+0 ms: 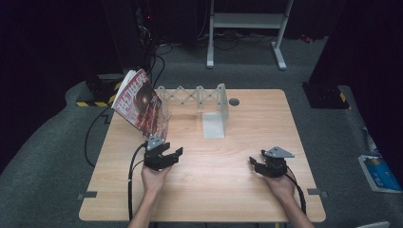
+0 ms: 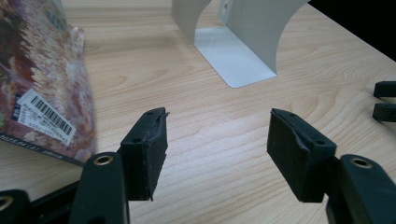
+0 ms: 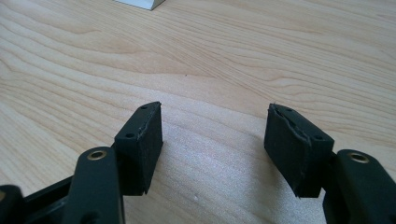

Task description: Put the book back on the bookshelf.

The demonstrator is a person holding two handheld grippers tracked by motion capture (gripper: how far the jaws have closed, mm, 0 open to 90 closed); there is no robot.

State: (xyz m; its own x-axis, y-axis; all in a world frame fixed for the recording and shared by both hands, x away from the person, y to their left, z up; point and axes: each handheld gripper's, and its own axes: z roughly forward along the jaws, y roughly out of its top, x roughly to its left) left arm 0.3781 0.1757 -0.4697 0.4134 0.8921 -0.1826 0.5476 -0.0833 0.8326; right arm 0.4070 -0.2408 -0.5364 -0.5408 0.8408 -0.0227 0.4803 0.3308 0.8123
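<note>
- Magazine (image 1: 141,100) stands tilted at the table's far-left edge (image 1: 102,156), leaning left over the edge, just beside the left end of the grey accordion rack (image 1: 197,95).
- Left gripper (image 1: 172,153) sits just in front of it, jaws apart, nothing between; in the left gripper view the cover (image 2: 44,88) lies to the left of the jaws.
- Right gripper (image 1: 254,164) is well apart, jaws apart, empty.
- Judgement: the left hand is nearer; bare wood lies open between the 2 grippers and the bookend (image 1: 215,121).

Red magazine (image 1: 141,100) with glossy cover, standing tilted at upper left of the high view, lower edge on the table, barcode sticker visible
</note>
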